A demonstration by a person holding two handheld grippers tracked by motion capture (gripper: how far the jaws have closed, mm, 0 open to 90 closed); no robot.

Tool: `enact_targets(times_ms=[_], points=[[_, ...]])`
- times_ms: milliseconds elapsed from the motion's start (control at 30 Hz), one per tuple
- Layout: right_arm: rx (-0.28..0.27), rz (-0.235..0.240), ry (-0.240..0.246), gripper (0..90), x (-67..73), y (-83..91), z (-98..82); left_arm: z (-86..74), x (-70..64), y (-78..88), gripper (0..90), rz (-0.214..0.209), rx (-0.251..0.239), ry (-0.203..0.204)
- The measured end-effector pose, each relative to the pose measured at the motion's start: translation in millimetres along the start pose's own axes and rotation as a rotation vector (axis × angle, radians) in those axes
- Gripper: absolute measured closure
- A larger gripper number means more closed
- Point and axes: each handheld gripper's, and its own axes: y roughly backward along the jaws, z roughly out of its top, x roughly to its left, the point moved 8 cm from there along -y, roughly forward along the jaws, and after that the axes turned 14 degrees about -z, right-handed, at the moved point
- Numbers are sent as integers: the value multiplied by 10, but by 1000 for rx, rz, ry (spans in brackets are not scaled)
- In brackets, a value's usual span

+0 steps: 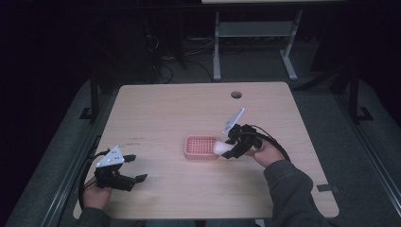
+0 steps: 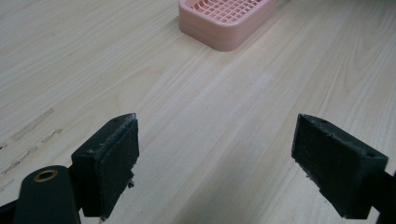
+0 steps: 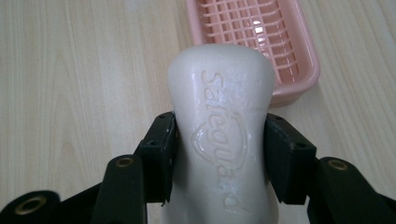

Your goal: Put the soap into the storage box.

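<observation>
A pink soap dish (image 1: 201,147) with a grid top sits near the middle of the wooden table (image 1: 165,113). My right gripper (image 1: 230,150) is shut on a white bar of soap (image 1: 220,148), held just at the dish's right end. In the right gripper view the soap (image 3: 222,121) fills the space between both jaws, with the dish (image 3: 280,42) beyond it. My left gripper (image 1: 135,169) stands open near the table's front left, nothing between its fingers. The left gripper view has its two pads wide apart (image 2: 217,163) over bare wood, with the dish (image 2: 224,21) farther off.
A round cable hole (image 1: 236,94) lies at the table's far edge. Beyond the table, a white desk frame (image 1: 255,42) stands on the dark floor. Faint dark marks (image 2: 32,135) show on the wood near the left gripper.
</observation>
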Motion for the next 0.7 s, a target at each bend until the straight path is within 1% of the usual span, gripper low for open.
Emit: enact_targets(times_ms=[100,200,267,333,433,567,600,633,700], points=[[2,-1,9,483,-12,-4,46,0,0,1,148,-1,1,0],[-15,-2,9,483,-32,-6,94,1,0,0,148,0,-1,-1],[-8,-4,16,483,-50,-19,135,2,0,1,148,-1,0,-1],[-4,-1,12,483,-49,-21,144,3,0,2,148,-1,-1,-2],[-2,1,24,483,-57,-42,194,3,1,1,148,-1,-3,1],[-11,8,28,483,-56,-75,241,3,0,1,148,-1,-1,-2],[-3,11,24,483,-51,-85,248,3,0,1,148,-1,-1,-2],[5,9,37,483,-55,-110,266,4,-1,1,148,-1,-2,-1],[10,12,35,483,-51,-115,276,5,0,3,148,-2,-5,0]])
